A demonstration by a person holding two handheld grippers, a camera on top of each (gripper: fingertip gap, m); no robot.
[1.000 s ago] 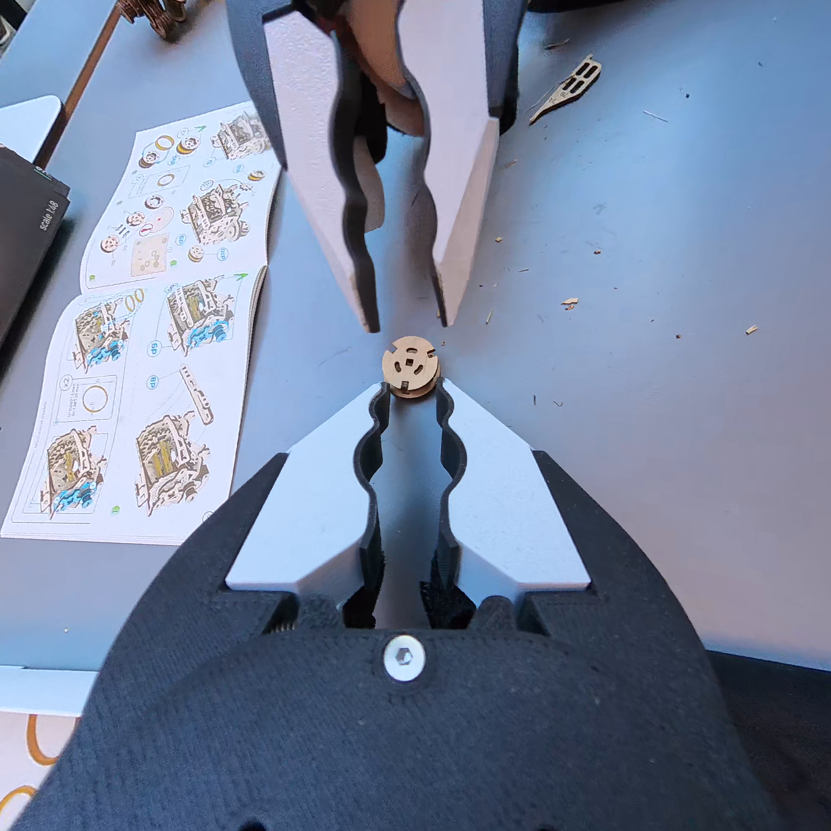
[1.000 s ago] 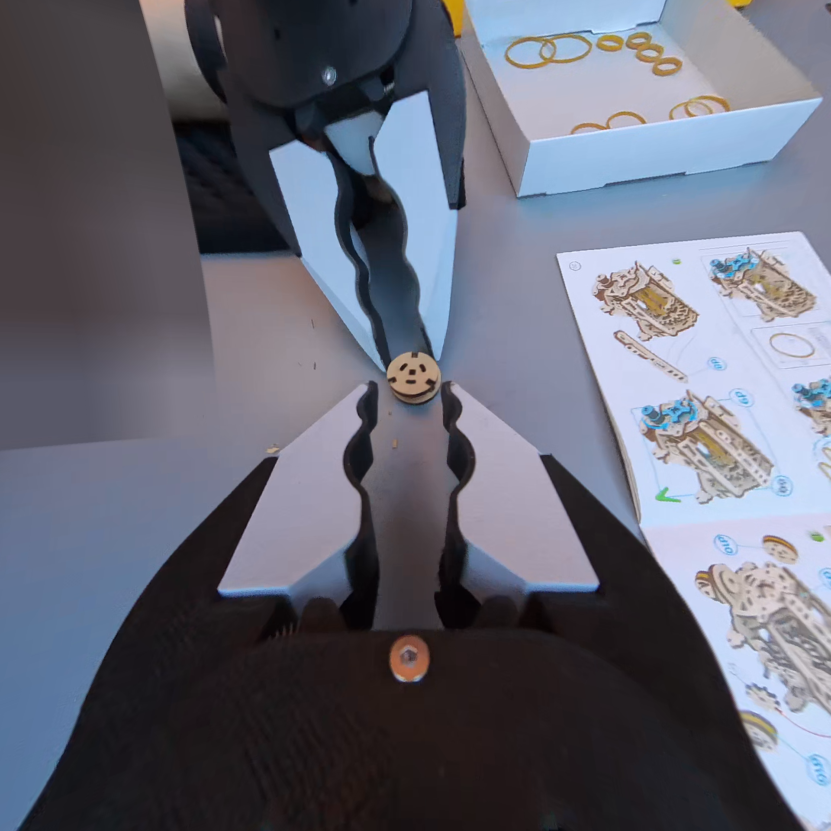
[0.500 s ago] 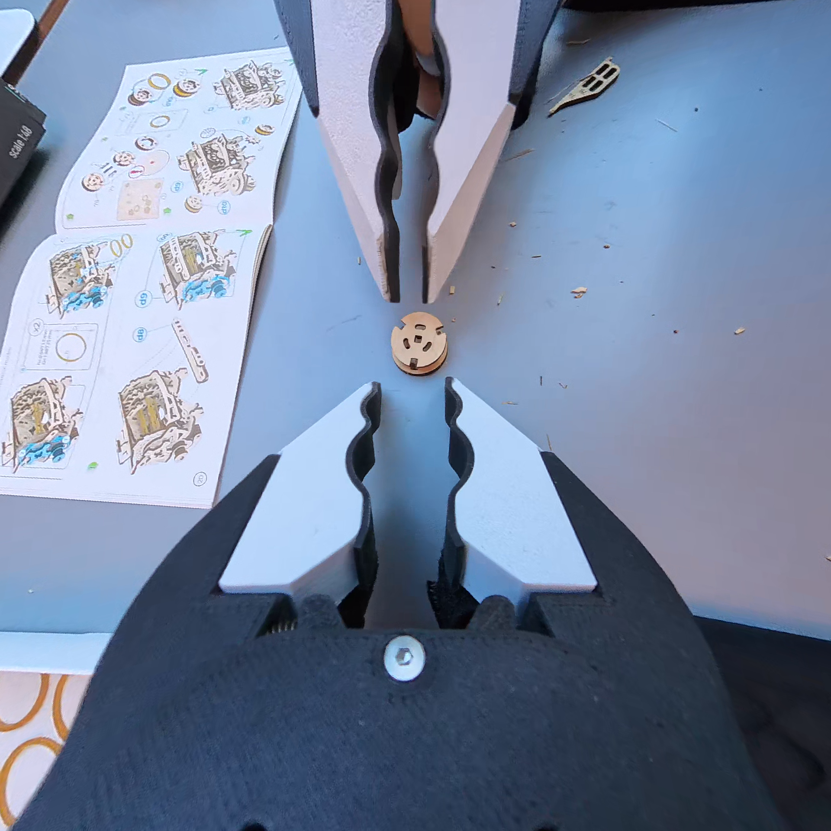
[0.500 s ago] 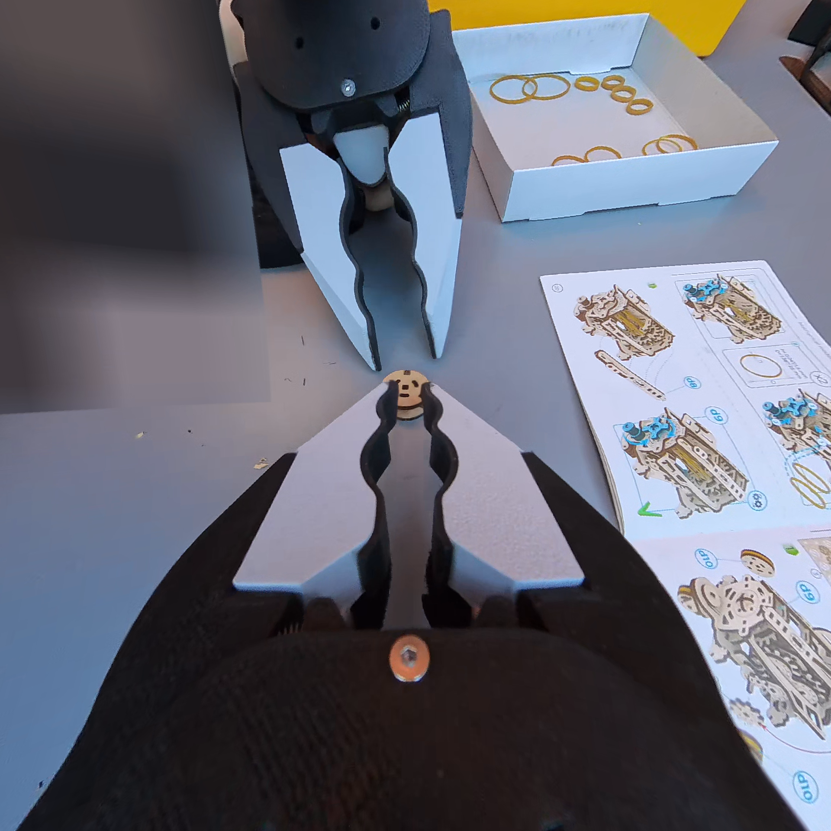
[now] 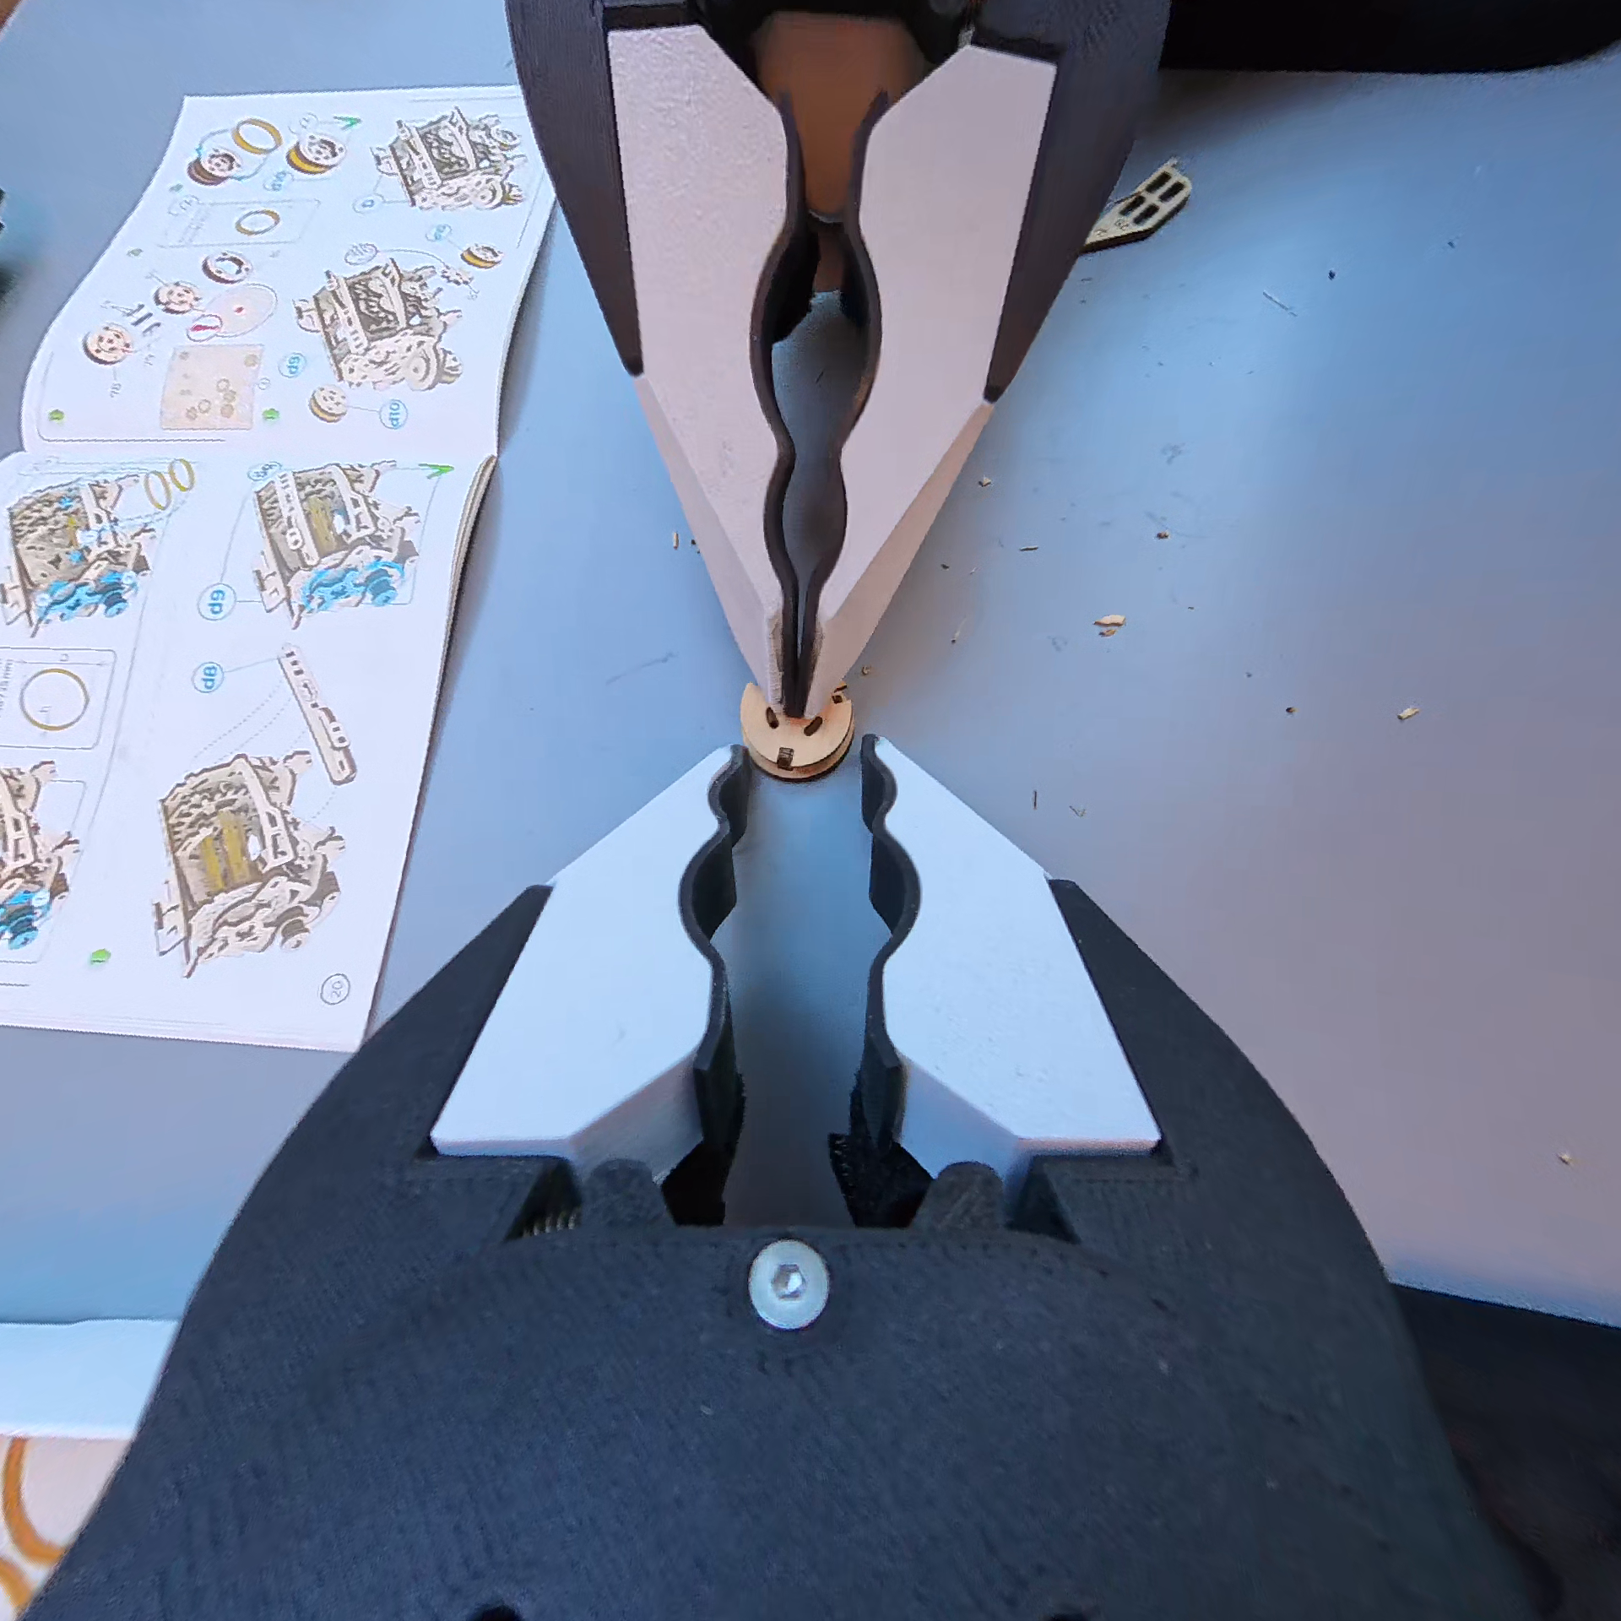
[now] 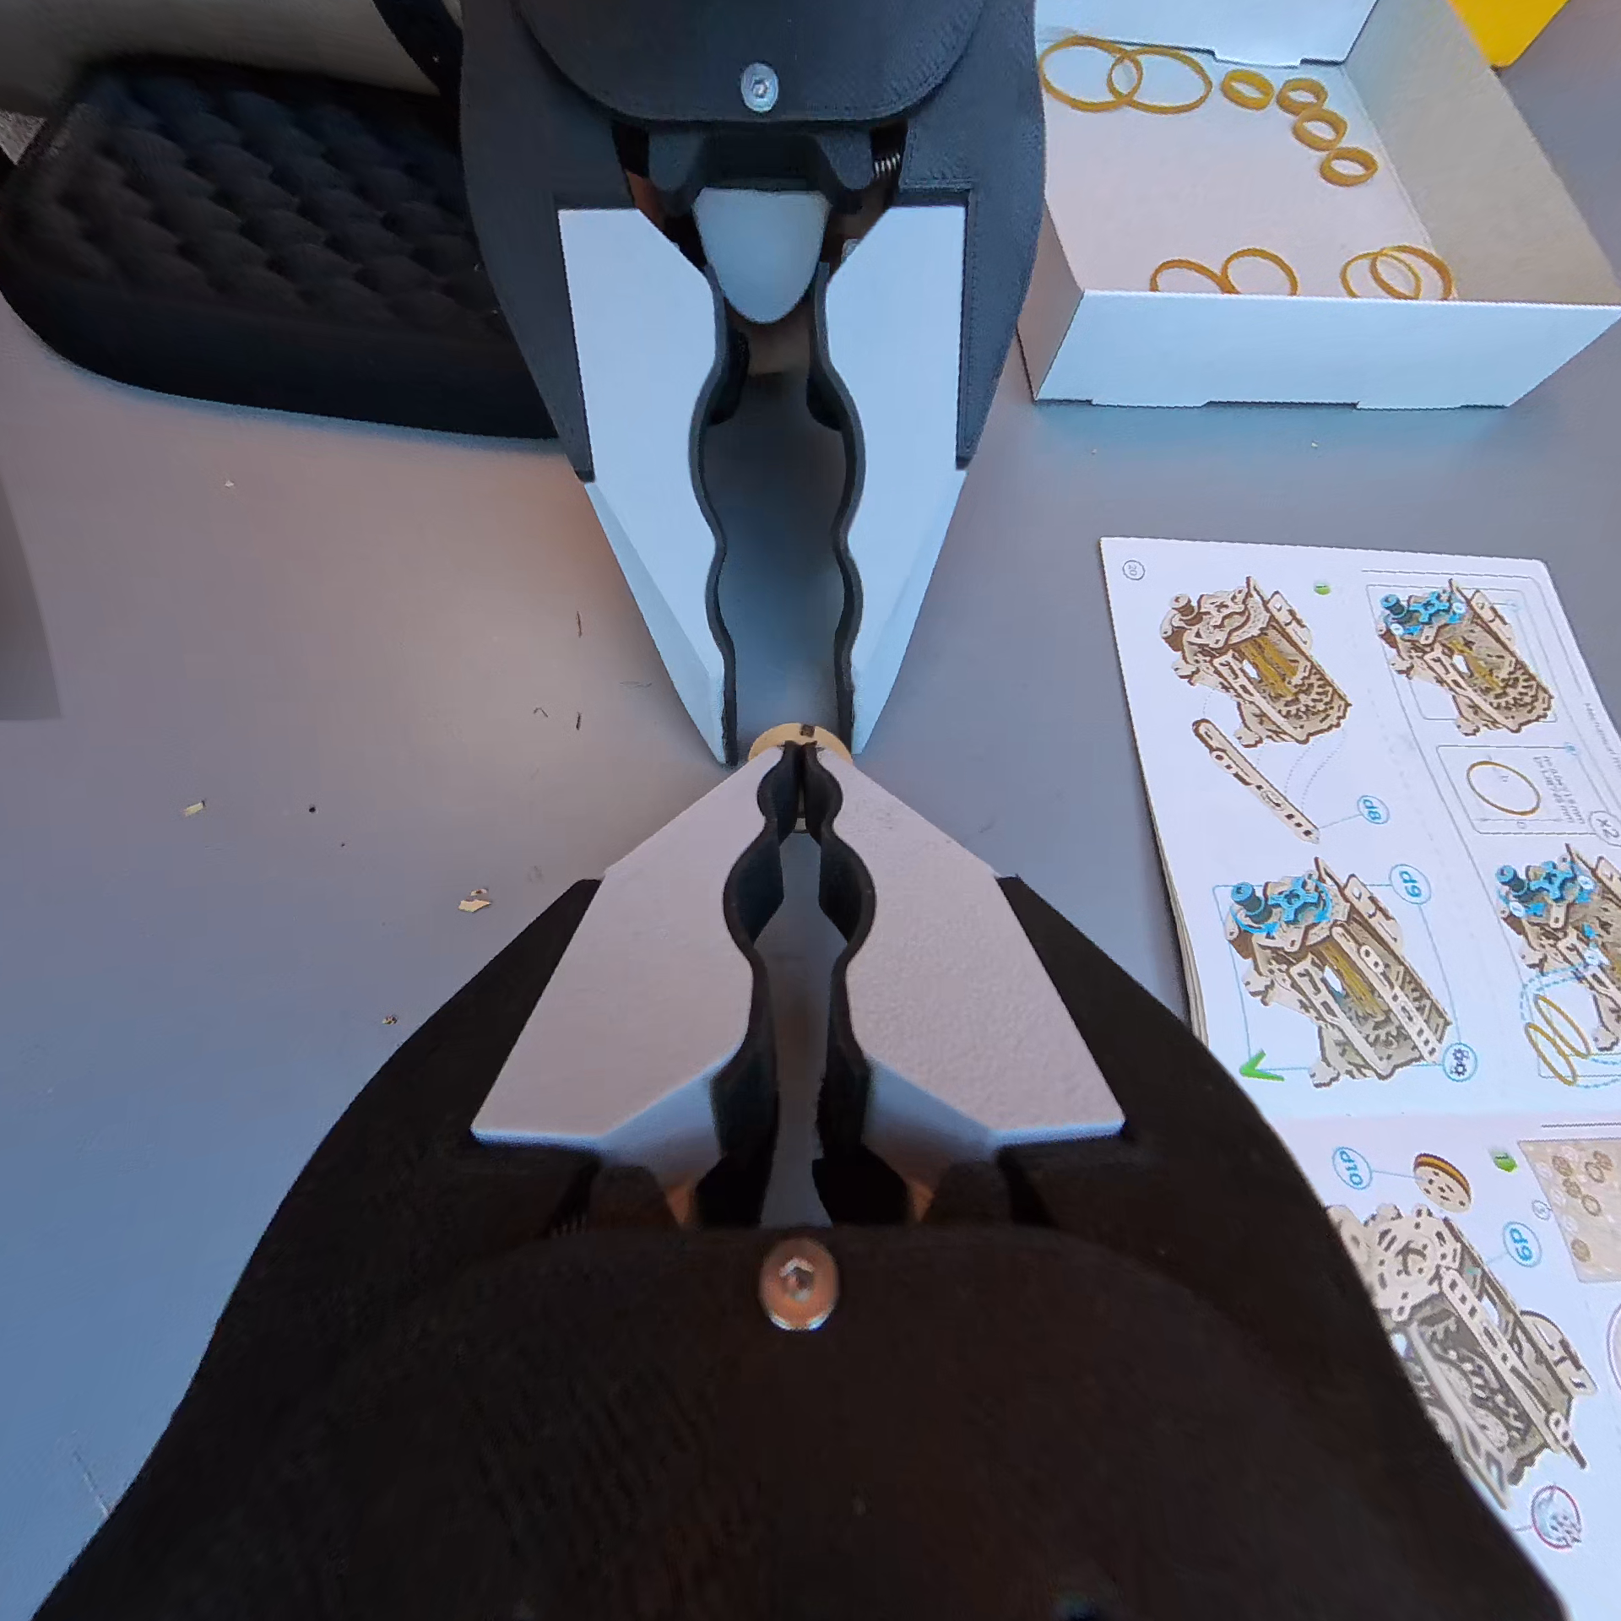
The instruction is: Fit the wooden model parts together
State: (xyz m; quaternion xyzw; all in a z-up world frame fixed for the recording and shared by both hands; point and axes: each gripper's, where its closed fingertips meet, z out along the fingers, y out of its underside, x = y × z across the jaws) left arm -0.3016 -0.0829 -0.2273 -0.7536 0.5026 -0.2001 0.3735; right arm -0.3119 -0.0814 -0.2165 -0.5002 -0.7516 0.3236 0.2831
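Your right gripper, fingers pressed together, bears down on the small wooden disc lying on the grey table, apparently to seat its stacked layers. Your left gripper waits spread apart at the disc's near edge, likely steadying it. The closed tips hide the disc's far half; the joint itself cannot be seen.

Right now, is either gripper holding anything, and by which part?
Neither. The shut right gripper presses its tips on the wooden disc's top; the open left gripper flanks it.
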